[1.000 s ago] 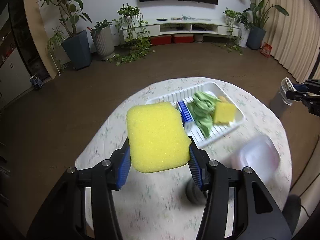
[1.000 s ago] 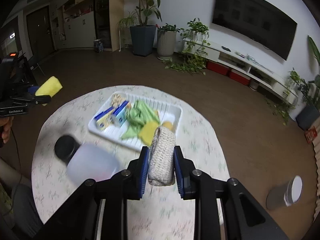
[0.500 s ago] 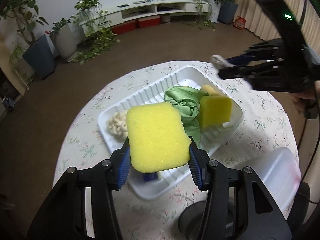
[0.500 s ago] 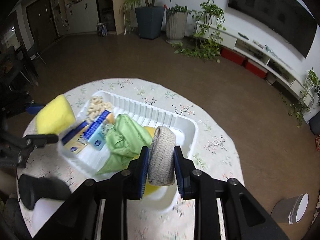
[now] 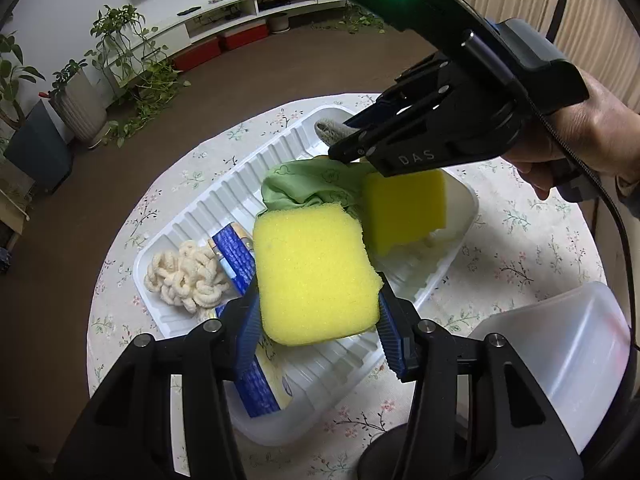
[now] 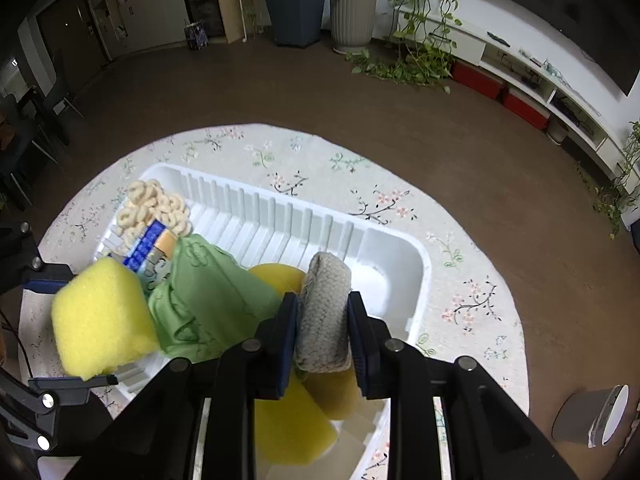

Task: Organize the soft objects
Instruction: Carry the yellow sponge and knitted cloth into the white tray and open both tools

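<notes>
The yellow sponge (image 5: 316,276), pinched in the left tongs (image 5: 318,320), hangs over the white tray (image 5: 256,164) on the desk (image 5: 520,240); the right tongs (image 6: 322,320) clamp a grey knitted pad (image 6: 326,312) above it, both probably poised for dropping in.

A home living room. A long white low media shelf (image 5: 240,4) runs along the white wall under a dark wall-mounted television (image 6: 560,4), with red storage boxes (image 6: 500,92) tucked beneath. Leafy houseplants in grey and dark blue floor pots (image 6: 320,12) line the brown floor, and beige pleated curtains (image 5: 520,4) hang beside a round table with a floral tablecloth (image 6: 460,272).
</notes>
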A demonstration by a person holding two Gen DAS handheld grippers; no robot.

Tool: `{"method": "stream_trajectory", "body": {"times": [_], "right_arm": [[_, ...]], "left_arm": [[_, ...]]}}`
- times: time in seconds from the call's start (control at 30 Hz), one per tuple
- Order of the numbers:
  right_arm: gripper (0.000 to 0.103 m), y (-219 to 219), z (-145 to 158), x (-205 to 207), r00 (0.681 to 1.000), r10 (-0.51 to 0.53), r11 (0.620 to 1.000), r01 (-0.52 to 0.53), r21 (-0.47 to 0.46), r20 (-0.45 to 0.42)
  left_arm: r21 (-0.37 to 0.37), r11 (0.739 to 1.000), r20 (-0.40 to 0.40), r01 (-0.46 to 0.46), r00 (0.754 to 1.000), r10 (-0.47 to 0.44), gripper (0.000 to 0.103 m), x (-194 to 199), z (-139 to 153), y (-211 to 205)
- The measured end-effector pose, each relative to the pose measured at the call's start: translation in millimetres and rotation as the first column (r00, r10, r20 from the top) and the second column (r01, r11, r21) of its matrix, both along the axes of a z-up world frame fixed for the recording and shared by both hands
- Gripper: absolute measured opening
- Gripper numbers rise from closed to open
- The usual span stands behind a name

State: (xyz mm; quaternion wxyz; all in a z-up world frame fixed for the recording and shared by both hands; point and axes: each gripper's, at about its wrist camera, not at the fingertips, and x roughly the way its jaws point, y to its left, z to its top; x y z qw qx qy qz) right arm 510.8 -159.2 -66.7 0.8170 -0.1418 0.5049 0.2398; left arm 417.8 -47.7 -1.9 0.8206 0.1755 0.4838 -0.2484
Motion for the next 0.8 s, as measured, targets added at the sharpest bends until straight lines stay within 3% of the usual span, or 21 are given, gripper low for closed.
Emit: {"method": "stream_trajectory", "body": {"times": [0.3,0.8], "right_arm": [[0.027,-0.5,-4.1,11.1,0.999,-0.032,0.999,0.032,-0.031,0.011],[0.029,-8.8,-11.8,22.9,0.997,-0.078,0.995,0.076,-0.057,-0.025]], "left_arm": [[-0.005,0.998,-0.022,0.063,0.998,-0.063,0.048,-1.5,-14.1,-9.0],[0.042,0.997,-0.014,0.071,0.997,-0.070,0.054,-5.6,-14.4,-10.8]]}}
